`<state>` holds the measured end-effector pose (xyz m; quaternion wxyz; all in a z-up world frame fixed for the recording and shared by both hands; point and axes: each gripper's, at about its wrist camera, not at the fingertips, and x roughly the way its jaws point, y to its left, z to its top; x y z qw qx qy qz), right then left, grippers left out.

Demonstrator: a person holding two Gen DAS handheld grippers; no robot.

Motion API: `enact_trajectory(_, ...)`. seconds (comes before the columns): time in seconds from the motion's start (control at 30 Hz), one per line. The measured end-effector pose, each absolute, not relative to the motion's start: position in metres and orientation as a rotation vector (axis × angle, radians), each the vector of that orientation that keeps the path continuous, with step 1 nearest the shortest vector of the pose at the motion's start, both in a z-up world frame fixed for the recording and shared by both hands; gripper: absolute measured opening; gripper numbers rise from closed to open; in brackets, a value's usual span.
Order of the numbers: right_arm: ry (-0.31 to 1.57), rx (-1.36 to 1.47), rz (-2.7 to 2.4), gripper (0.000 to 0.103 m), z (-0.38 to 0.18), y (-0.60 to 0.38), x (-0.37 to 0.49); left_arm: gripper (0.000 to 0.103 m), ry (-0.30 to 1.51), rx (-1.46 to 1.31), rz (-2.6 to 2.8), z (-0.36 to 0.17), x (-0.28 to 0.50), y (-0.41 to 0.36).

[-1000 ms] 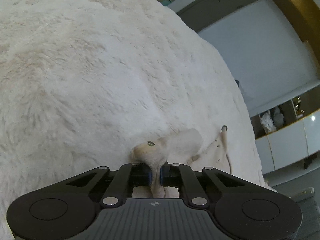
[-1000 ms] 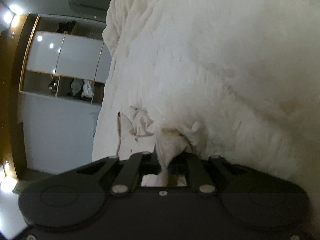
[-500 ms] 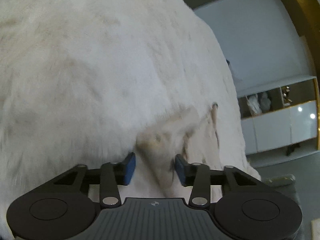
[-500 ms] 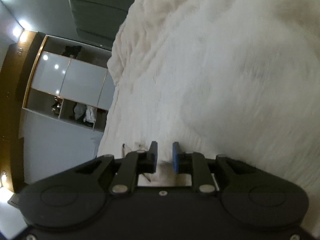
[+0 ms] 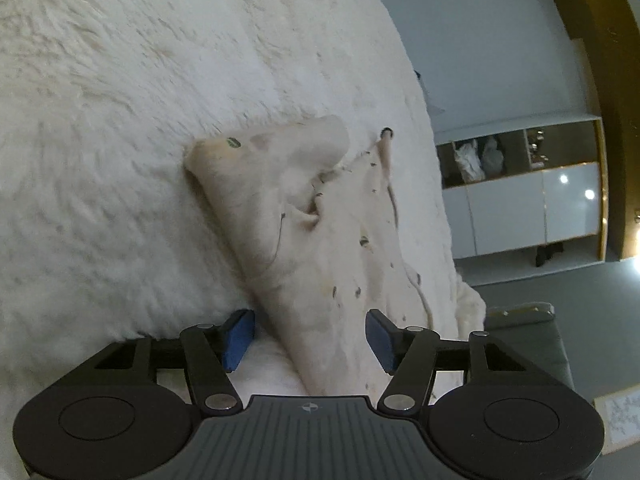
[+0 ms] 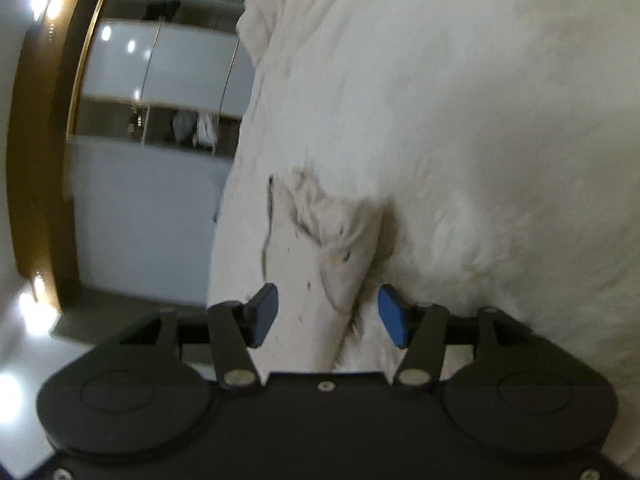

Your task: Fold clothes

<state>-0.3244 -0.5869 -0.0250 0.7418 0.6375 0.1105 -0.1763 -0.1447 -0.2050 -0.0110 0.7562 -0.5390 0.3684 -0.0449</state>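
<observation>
Has just been opening the left claw point(image 5: 310, 338), leaving its blue pads point(image 5: 239, 338) spread wide on either side of the cream speckled garment point(image 5: 320, 240) and pressing on nothing. Has just been opening the right claw point(image 6: 328, 315) likewise, wide apart, with a ridge of the same cloth running up between the pads, untouched. Lets the garment rest on the plush white cover point(image 5: 120, 120), one end doubled over onto the flatter layer beside it, with a drawstring point(image 5: 390, 184) trailing along the far edge. Reads as the letting-go step of a fold. Holds both claws low and close behind the cloth, probably so that nothing gets dragged open again. Spreads the pads far enough to clear the thick doubled edge. Probably relies on the deep pile to grip the fabric and hold the fold where it lies. Shows rumpling near the middle of the fold, so likely calls for smoothing or a fresh grip on another edge. Risks snagging the loose drawstring, or catching the ridge with a pad on the way out. Cannot tell finer creases in the blurred right view.
</observation>
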Motion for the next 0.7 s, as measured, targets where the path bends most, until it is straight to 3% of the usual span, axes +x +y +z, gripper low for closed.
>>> enact_trajectory(0.1,0.258,1.377,-0.394,0.054,-0.027,-0.588,-0.313,0.056,0.793,-1.178,-0.1,-0.013,-0.143,-0.204)
enact_trajectory(0.2,0.246,1.395,-0.41,0.044,-0.033,-0.591,-0.307,0.055,0.786,-1.109,-0.112,-0.015,-0.146,-0.207)
enact_trajectory(0.37,0.221,1.435,-0.405,0.041,-0.039,-0.59,-0.307,0.055,0.795,-0.96,-0.118,-0.009,-0.146,-0.217)
enact_trajectory(0.4,0.228,1.426,-0.399,0.032,-0.039,-0.589,-0.307,0.055,0.801,-0.95,-0.115,-0.007,-0.144,-0.218)
enact_trajectory(0.43,0.241,1.408,-0.392,0.026,-0.039,-0.588,-0.305,0.052,0.806,-0.943,-0.111,-0.007,-0.143,-0.218)
enact_trajectory(0.47,0.256,1.384,-0.392,0.013,-0.038,-0.589,-0.304,0.046,0.823,-0.93,-0.092,-0.005,-0.141,-0.218)
enact_trajectory(0.7,0.239,1.388,-0.429,0.009,-0.037,-0.592,-0.318,0.025,0.832,-0.998,-0.074,-0.013,-0.139,-0.201)
